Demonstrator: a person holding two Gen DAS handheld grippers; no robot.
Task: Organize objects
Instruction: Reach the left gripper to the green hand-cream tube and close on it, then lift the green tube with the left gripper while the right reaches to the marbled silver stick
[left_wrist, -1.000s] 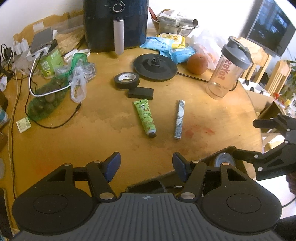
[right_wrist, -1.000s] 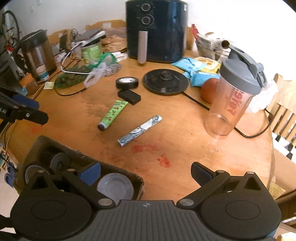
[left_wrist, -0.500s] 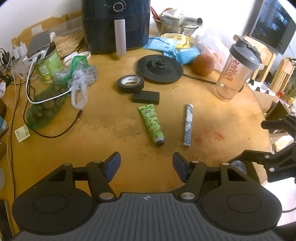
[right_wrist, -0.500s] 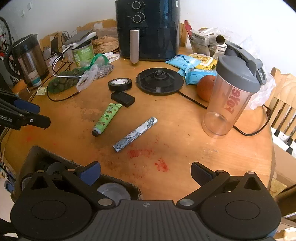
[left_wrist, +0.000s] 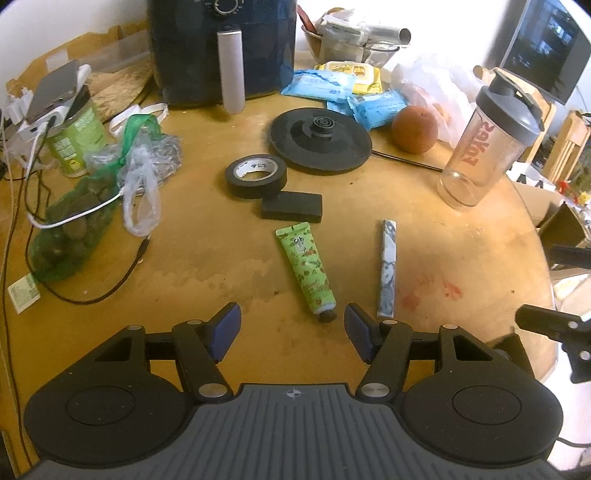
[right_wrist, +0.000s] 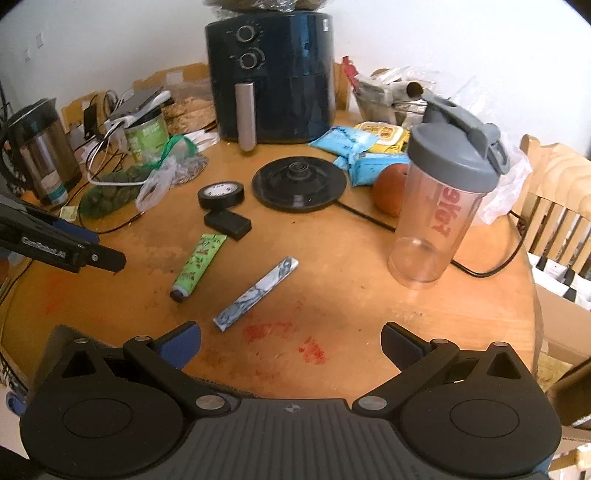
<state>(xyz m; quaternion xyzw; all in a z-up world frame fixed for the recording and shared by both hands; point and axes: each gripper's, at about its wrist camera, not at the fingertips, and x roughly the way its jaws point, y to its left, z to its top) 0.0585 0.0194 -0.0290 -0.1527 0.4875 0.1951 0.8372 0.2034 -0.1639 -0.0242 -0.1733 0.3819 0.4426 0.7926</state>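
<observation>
A green tube (left_wrist: 306, 271) (right_wrist: 198, 266) lies on the round wooden table (left_wrist: 207, 258), cap toward me. Beside it lies a marbled grey stick (left_wrist: 388, 267) (right_wrist: 256, 293). Behind them sit a black block (left_wrist: 291, 211) (right_wrist: 228, 223) and a roll of black tape (left_wrist: 256, 176) (right_wrist: 221, 194). My left gripper (left_wrist: 291, 328) hovers open just short of the tube's cap, nothing between its fingers. My right gripper (right_wrist: 290, 345) stands open wide over the table's near edge, empty. The left gripper's fingers (right_wrist: 62, 245) reach into the right wrist view from the left.
At the back stand a dark air fryer (right_wrist: 271, 77), a kettle base (left_wrist: 320, 142) with its cord, an orange (left_wrist: 414, 129), blue packets (left_wrist: 376, 107) and a clear shaker bottle (right_wrist: 439, 206). A net bag (left_wrist: 70, 218), cables and a green tin (left_wrist: 75, 140) crowd the left. A kettle (right_wrist: 38, 151) stands far left.
My left gripper has moved forward and down toward the green tube, which now lies closer to its fingers. The right gripper has rolled slightly and the box below it has slipped out of view.
</observation>
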